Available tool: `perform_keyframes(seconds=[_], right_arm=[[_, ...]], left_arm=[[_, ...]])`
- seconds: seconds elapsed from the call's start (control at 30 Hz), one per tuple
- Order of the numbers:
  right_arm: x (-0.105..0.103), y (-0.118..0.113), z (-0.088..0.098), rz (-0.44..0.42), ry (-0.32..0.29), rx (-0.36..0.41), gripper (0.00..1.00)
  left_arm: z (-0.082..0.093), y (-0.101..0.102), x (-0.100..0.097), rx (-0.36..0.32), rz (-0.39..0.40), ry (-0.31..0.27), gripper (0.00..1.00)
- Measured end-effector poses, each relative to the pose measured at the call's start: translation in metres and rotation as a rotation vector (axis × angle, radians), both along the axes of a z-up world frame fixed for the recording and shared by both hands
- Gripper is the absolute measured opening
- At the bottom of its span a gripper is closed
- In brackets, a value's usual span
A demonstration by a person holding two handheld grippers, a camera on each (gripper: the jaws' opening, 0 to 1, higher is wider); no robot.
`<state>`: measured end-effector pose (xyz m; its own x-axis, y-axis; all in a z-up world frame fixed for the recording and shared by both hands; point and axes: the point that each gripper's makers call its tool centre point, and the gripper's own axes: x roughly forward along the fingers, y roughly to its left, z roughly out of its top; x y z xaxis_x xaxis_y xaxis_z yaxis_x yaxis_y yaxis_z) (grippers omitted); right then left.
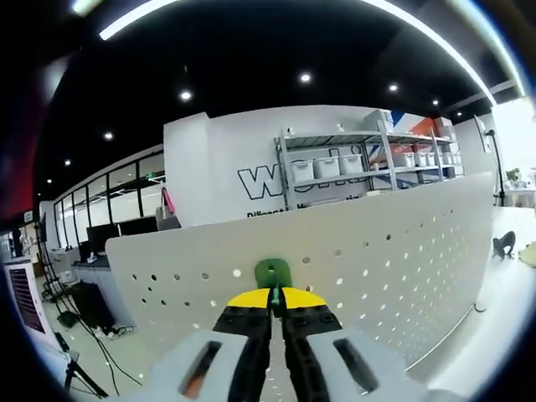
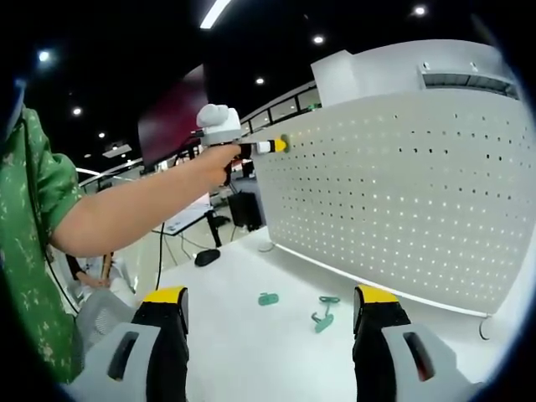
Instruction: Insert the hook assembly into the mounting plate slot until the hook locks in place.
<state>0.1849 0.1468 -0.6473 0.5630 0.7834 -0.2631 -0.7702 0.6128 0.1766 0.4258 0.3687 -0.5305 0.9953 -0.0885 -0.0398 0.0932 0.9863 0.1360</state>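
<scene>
Hook (image 1: 273,272), green, sits pinched between your left gripper (image 1: 275,295)'s closed yellow-tipped jaws, pressed at the white pegboard (image 1: 402,251) near its top edge. Your right gripper (image 2: 272,303) hangs wide apart and empty above the white table (image 2: 243,335), where 2 more green hooks (image 2: 323,311) lie near the pegboard's foot.

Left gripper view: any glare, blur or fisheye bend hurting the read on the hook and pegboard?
Left gripper view: the green hook in the left gripper is sharp, the pegboard evenly lit but bowed by the fisheye, ceiling strips blown out. Right gripper view: pegboard holes crisp, two green hooks on the table cast only faint shadows.
</scene>
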Motion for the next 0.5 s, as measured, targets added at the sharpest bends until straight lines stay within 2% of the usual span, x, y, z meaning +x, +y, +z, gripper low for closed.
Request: perform_keyframes(seconds=[0.03, 0.07, 0.43, 0.5], right_arm=[[0.0, 0.0, -0.0003, 0.0, 0.001, 0.0, 0.82], [0.0001, -0.0001, -0.0003, -0.001, 0.001, 0.0, 0.82], [0.0, -0.0015, -0.0036, -0.003, 0.008, -0.002, 0.82], [0.0002, -0.0014, -0.0046, -0.004, 0.011, -0.004, 0.82]], left_arm=[[0.0005, 0.0003, 0.0003, 0.0, 0.0, -0.004, 0.03], [0.0007, 0.0001, 0.0002, 0.033, -0.002, -0.001, 0.03], [0.0004, -0.0003, -0.001, -0.005, -0.003, 0.011, 0.02], [0.0006, -0.0007, -0.0014, 0.045, 0.002, 0.018, 0.02]])
